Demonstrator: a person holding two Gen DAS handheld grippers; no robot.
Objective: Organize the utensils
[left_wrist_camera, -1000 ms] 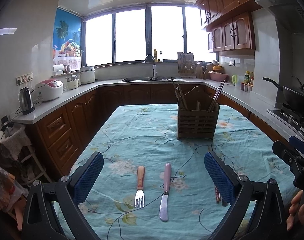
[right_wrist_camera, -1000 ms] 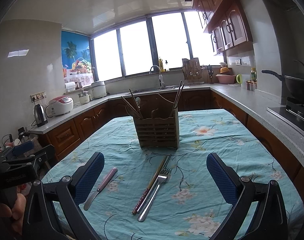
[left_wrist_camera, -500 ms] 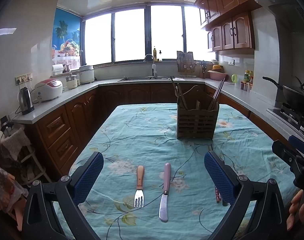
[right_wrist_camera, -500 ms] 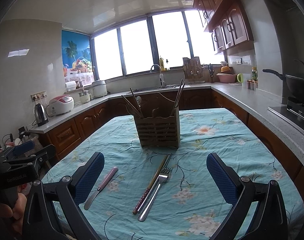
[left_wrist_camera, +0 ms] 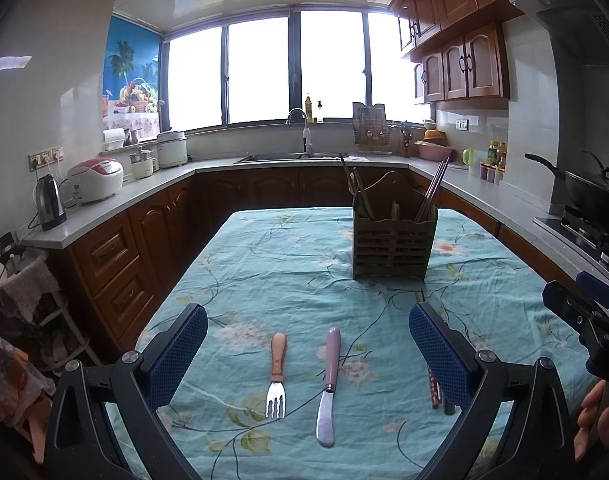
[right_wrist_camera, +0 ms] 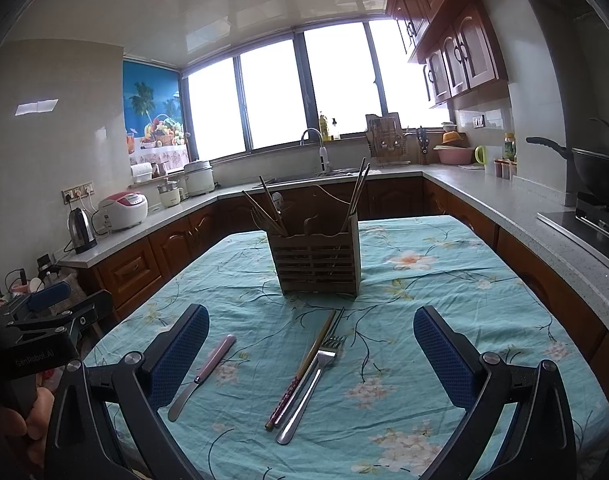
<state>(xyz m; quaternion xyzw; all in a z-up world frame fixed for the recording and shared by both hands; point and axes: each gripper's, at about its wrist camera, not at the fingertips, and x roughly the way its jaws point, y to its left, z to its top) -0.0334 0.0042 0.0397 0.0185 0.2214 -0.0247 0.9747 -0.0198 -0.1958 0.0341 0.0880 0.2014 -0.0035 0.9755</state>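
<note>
A wooden utensil holder stands mid-table with several chopsticks and utensils in it; it also shows in the right wrist view. A wooden-handled fork and a pink-handled knife lie between the fingers of my open, empty left gripper. In the right wrist view the knife lies at the left, and a pair of chopsticks and a steel fork lie between the fingers of my open, empty right gripper. The chopsticks are half hidden behind my left gripper's right finger.
The table wears a teal floral cloth. Counters run around the room, with a kettle and rice cooker at left and a stove with a wok at right. The other gripper shows at each view's edge.
</note>
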